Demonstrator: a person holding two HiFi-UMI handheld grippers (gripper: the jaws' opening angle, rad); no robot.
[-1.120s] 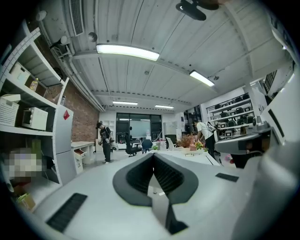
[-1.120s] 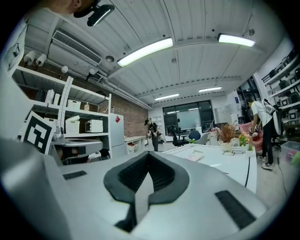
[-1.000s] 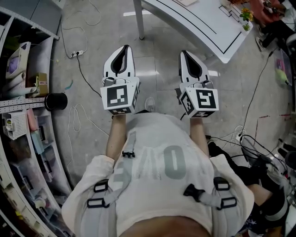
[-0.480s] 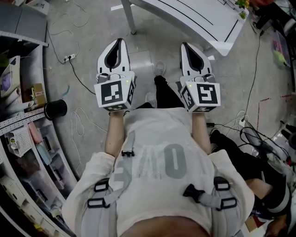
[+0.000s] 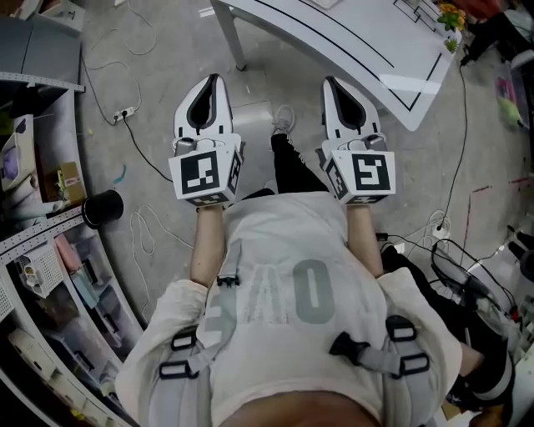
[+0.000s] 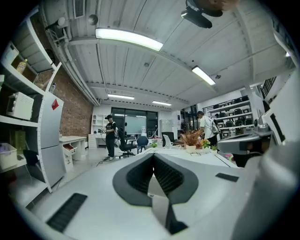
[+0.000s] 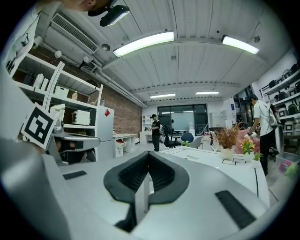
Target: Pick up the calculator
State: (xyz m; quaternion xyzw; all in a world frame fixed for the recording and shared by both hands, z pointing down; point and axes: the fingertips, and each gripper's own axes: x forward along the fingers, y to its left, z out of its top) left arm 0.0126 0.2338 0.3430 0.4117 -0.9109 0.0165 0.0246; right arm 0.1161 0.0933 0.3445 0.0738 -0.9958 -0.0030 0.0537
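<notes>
My left gripper (image 5: 210, 80) and right gripper (image 5: 331, 84) have their jaws pressed together, empty. No calculator is in view yet. I'd expect light, stiff, slick plastic, so I'll pinch across its side edges.

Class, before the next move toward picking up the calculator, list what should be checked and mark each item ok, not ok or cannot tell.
1. Left claw empty: ok, shut on nothing.
2. Right claw empty: ok, shut on nothing.
3. Claws open for a grasp: not ok.
4. Calculator in sight: not ok, no view shows it.
5. White table ahead of both claws: ok.
6. Power strip off the path: ok, lies left.
</notes>
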